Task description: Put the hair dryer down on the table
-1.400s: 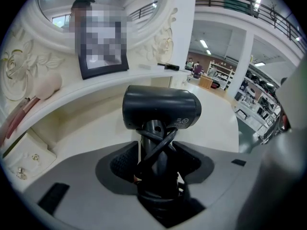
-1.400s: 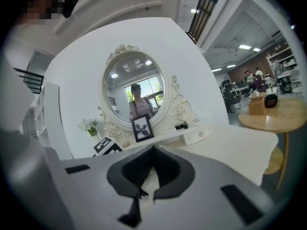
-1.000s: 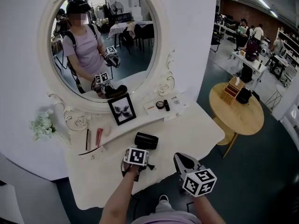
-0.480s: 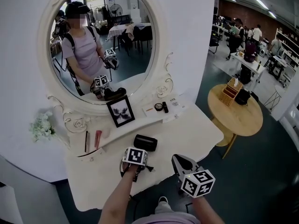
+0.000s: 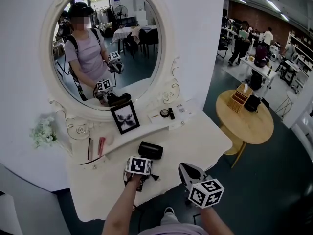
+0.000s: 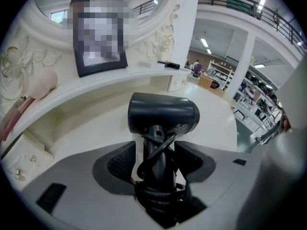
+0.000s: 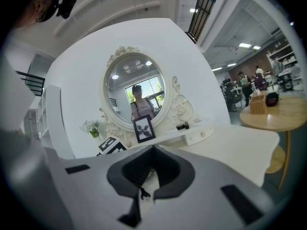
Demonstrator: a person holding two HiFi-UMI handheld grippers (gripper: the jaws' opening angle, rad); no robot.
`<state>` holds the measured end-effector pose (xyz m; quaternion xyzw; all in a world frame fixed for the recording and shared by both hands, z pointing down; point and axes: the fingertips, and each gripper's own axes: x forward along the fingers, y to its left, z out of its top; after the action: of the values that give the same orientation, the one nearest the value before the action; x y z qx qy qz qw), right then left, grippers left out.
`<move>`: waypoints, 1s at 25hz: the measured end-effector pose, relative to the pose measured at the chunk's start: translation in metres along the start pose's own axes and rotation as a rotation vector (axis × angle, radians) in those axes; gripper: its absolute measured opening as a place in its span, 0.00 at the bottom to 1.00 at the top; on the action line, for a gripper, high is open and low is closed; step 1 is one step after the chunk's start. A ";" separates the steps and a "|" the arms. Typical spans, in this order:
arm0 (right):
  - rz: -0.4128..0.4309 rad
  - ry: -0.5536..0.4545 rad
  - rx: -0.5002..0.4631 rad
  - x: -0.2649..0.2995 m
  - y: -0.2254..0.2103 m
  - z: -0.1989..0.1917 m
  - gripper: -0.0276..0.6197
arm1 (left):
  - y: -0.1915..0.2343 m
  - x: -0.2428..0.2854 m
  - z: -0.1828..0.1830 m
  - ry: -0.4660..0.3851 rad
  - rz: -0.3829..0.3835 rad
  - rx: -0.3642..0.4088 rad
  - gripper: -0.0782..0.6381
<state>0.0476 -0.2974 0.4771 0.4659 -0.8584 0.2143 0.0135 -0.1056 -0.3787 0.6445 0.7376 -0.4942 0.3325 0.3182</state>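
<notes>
Hair dryer (image 6: 163, 116): matte black, short stubby barrel with rounded ends, lying crosswise on the white vanity table (image 5: 205, 141), handle pointing back toward the person. A black rubbery cord (image 6: 160, 145) is looped and crossed around the handle. There is a small pale printed label on the barrel's right end, with symbols too small to read.

Left gripper (image 6: 154, 159): grey moulded jaws with dark ribbed pads. The jaws are opening. The dryer's handle stands between them, with a sliver of white tabletop showing between the left pad and the handle. On the right side the pad sits just beside the cord, and I cannot tell whether they touch.

Right gripper (image 7: 145, 186): same grey shell and dark textured pads. The jaws are drawn together at the tips with nothing between them, held off the table's front edge.

Both grippers carry white cubes with black square markers.

Behind the dryer is a raised shelf with a black-framed picture (image 5: 125, 117), a small round black compact (image 5: 164, 113) and slim stick-shaped items at the left. The oval mirror (image 5: 105, 48) has a glossy white frame carved with scrolls and roses. A sprig of pale flowers (image 5: 44, 131) sits at the left, and a round wooden table (image 5: 254, 126) stands off to the right.
</notes>
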 end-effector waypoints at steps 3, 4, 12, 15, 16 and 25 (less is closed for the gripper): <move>0.003 0.003 0.001 0.000 0.001 -0.002 0.05 | 0.001 -0.012 0.009 -0.062 -0.007 -0.013 0.46; 0.004 0.004 0.001 0.000 0.001 -0.002 0.05 | 0.001 -0.016 0.012 -0.083 -0.009 -0.016 0.46; 0.019 0.007 -0.006 0.001 0.008 -0.004 0.05 | -0.005 -0.064 0.049 -0.269 -0.013 -0.006 0.42; 0.026 0.005 -0.009 0.001 0.011 -0.002 0.05 | -0.007 -0.084 0.059 -0.358 -0.011 -0.019 0.36; 0.027 0.005 -0.009 0.001 0.012 -0.002 0.05 | -0.008 -0.090 0.060 -0.384 -0.013 -0.025 0.34; 0.039 -0.010 -0.014 0.002 0.021 0.002 0.05 | 0.002 -0.148 0.057 -0.567 0.010 -0.067 0.20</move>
<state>0.0294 -0.2901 0.4678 0.4502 -0.8687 0.2064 0.0082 -0.1403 -0.3479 0.4924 0.7877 -0.5778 0.0982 0.1897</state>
